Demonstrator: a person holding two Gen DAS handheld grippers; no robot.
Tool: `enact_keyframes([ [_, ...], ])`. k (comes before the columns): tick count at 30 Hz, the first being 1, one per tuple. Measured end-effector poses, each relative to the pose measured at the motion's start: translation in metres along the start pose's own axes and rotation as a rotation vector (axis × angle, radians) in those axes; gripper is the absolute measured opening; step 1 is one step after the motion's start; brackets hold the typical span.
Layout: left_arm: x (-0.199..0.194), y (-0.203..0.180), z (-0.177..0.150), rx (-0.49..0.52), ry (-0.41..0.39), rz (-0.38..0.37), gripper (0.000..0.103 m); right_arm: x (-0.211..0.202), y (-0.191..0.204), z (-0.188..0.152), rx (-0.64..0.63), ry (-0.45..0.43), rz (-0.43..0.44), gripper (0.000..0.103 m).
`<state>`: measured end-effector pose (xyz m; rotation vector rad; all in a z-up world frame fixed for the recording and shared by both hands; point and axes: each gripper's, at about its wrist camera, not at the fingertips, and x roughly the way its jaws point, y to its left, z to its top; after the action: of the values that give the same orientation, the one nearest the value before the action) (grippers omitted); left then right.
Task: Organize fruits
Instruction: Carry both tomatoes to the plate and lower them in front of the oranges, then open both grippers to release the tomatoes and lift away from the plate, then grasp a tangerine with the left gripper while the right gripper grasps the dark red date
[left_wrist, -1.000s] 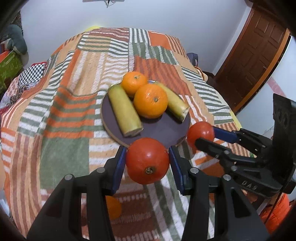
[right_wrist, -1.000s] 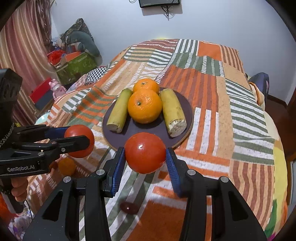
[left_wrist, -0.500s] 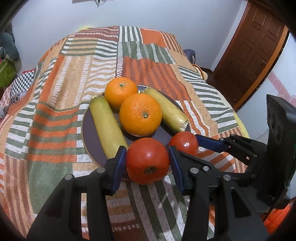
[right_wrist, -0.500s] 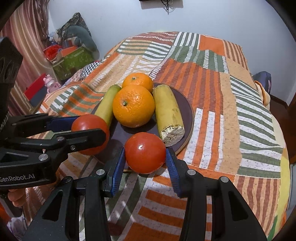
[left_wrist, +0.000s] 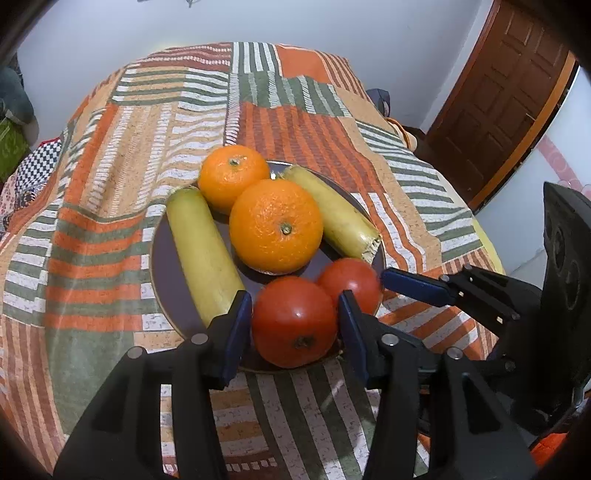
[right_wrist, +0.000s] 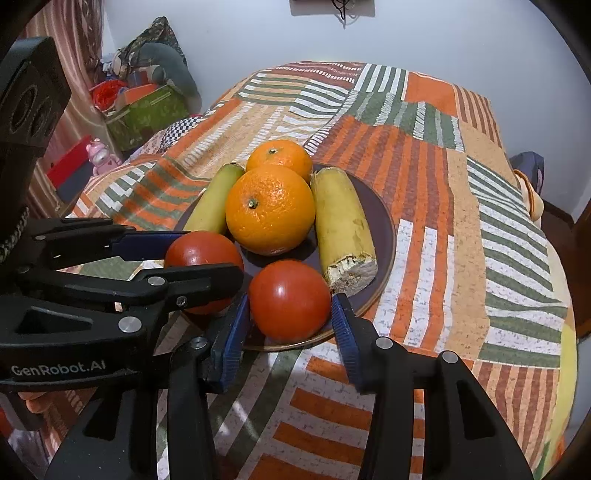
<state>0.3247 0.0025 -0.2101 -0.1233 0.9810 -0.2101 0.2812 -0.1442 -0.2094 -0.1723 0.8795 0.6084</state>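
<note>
A dark round plate (left_wrist: 162, 280) (right_wrist: 384, 236) on the patchwork bedspread holds two oranges (left_wrist: 276, 225) (right_wrist: 269, 208) and two banana pieces (left_wrist: 201, 251) (right_wrist: 341, 221). My left gripper (left_wrist: 293, 328) is shut on a red tomato (left_wrist: 293, 326) over the plate's near rim. My right gripper (right_wrist: 290, 314) is shut on a second red tomato (right_wrist: 290, 299), beside the first. Each gripper shows in the other's view, the right gripper (left_wrist: 364, 291) and the left gripper (right_wrist: 197, 260), with the two tomatoes almost touching.
The striped bedspread (left_wrist: 295, 110) covers the whole bed. A brown door (left_wrist: 491, 110) stands at the right. Boxes and toys (right_wrist: 144, 107) are piled by the wall at the left.
Both grippers have carried their tomatoes forward from in front of the plate to over its near rim, and have come closer together.
</note>
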Motion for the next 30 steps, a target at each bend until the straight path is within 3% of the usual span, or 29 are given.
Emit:
enact_keyframes([
  [2, -0.007, 0.0, 0.001, 0.001, -0.021, 0.009, 0.057, -0.003, 0.0, -0.001, 0.001, -0.003, -0.006, 0.047],
  [10, -0.049, 0.001, -0.001, 0.0, -0.093, 0.027, 0.057, -0.027, 0.003, -0.004, 0.004, -0.036, -0.024, 0.049],
  [18, -0.112, 0.012, -0.023, 0.011, -0.159, 0.085, 0.057, -0.065, 0.015, -0.01, 0.008, -0.087, -0.033, 0.049],
  [24, -0.137, 0.023, -0.049, 0.016, -0.158, 0.12, 0.057, -0.087, 0.027, -0.019, 0.0, -0.11, -0.04, 0.049],
  [30, -0.136, 0.029, -0.076, 0.011, -0.123, 0.126, 0.057, -0.091, 0.035, -0.034, -0.006, -0.091, -0.038, 0.05],
])
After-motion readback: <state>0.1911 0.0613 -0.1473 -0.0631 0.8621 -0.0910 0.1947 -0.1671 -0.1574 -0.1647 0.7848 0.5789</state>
